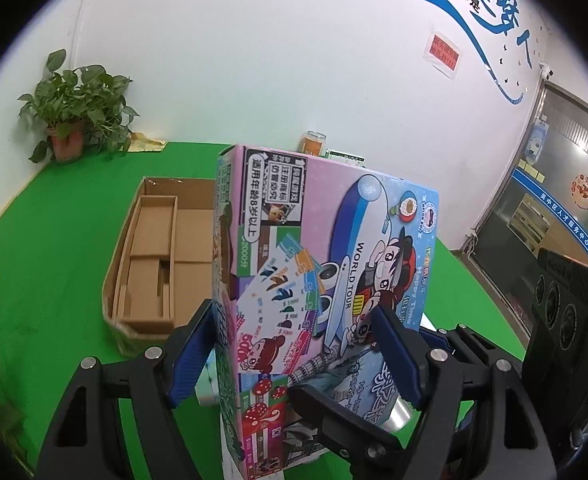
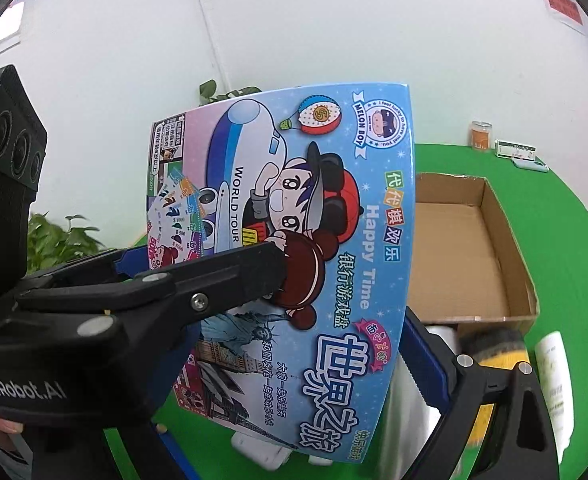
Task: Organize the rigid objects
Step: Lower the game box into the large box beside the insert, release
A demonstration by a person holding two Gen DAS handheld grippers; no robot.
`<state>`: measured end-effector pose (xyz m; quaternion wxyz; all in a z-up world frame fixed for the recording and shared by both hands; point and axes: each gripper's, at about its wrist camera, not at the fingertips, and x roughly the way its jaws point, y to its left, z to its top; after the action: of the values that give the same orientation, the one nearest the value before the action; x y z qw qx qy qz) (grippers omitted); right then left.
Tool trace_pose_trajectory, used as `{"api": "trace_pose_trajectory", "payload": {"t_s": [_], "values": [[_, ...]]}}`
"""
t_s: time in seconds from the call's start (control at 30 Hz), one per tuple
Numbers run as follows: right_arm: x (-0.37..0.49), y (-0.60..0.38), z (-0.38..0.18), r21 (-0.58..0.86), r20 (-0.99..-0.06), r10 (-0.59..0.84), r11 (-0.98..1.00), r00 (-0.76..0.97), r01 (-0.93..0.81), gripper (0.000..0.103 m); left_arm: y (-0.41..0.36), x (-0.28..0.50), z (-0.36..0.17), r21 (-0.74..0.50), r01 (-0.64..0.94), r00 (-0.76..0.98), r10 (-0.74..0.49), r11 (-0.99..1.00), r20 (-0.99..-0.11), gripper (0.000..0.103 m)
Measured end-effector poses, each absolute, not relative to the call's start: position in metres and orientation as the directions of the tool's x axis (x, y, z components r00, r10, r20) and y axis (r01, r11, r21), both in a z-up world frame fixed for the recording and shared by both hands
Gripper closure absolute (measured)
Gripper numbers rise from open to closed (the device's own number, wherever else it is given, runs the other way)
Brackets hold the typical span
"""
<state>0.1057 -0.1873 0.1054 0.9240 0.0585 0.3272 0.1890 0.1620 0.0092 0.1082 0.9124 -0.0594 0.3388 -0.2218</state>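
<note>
Both the left tongs [image 1: 294,344] and right tongs [image 2: 346,320] clamp the game box [image 1: 326,264]; uneven squeezing could twist it loose above the counter [image 1: 54,240].

A colourful board-game box [image 2: 306,248] stands on end above an open cardboard carton [image 1: 162,256].

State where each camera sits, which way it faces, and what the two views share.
Left wrist: on the left gripper, facing the game box and cardboard box; its fingers clamp the game box.
Right wrist: on the right gripper, facing the same game box; a fingertip shows bottom left.
Shared: game box, cardboard box, potted plant.
</note>
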Motion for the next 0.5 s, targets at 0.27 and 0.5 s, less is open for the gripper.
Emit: {"api": "trace_pose_trajectory", "payload": {"t_s": [0.27, 0.5], "values": [[0.201, -0.174, 0.110, 0.288, -0.636, 0.422, 0.906, 0.646, -0.309, 0.007, -0.004, 0.230, 0.119, -0.212, 0.355, 0.659, -0.404, 0.911, -0.634, 0.026], [0.284, -0.165, 0.092, 0.337, -0.682, 0.463, 0.886, 0.565, -0.320, 0.007, 0.000, 0.294, 0.106, -0.215, 0.306, 0.610, -0.364, 0.928, -0.703, 0.026]]}}
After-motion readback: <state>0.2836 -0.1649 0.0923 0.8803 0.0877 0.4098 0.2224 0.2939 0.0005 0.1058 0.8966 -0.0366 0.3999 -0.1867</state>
